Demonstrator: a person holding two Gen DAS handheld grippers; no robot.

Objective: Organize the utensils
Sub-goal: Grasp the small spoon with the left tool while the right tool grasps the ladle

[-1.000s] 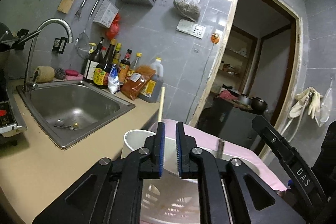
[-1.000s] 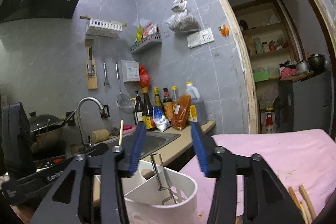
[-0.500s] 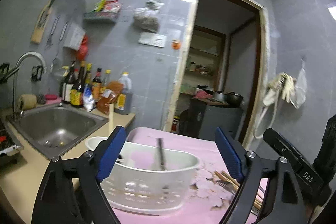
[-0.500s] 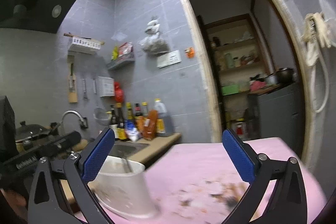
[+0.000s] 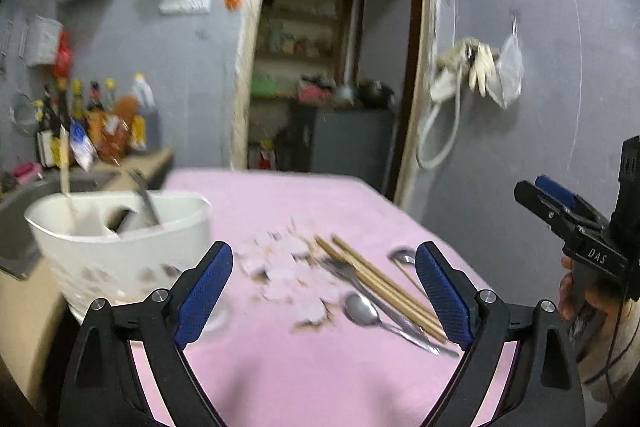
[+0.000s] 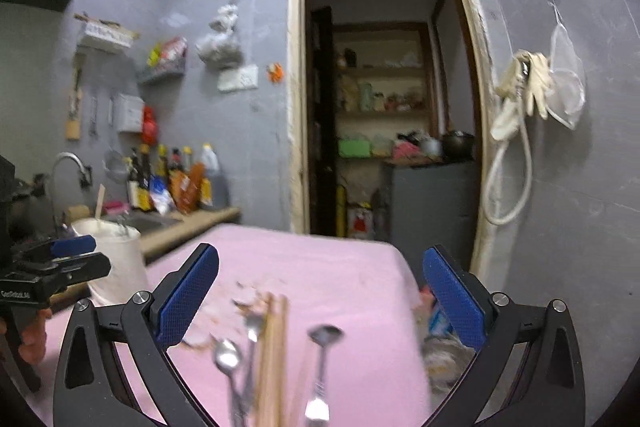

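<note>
Wooden chopsticks (image 5: 380,281) and steel spoons (image 5: 362,309) loose on pink cloth (image 5: 280,367), lower centre of left view. White utensil holder (image 5: 116,251) at left edge of cloth, one chopstick and a metal utensil upright inside. Left gripper (image 5: 324,291) jaws wide, just been opening, nothing between. Right gripper (image 6: 320,303) jaws wide, likewise just opened, empty above blurred utensils. Sauce bottles (image 6: 172,179) on counter (image 6: 192,223), mid left.

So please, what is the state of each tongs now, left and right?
Left tongs: open, holding nothing; jaws have just been opening.
Right tongs: open, holding nothing; wooden chopsticks lie below on the pink tablecloth.
</note>
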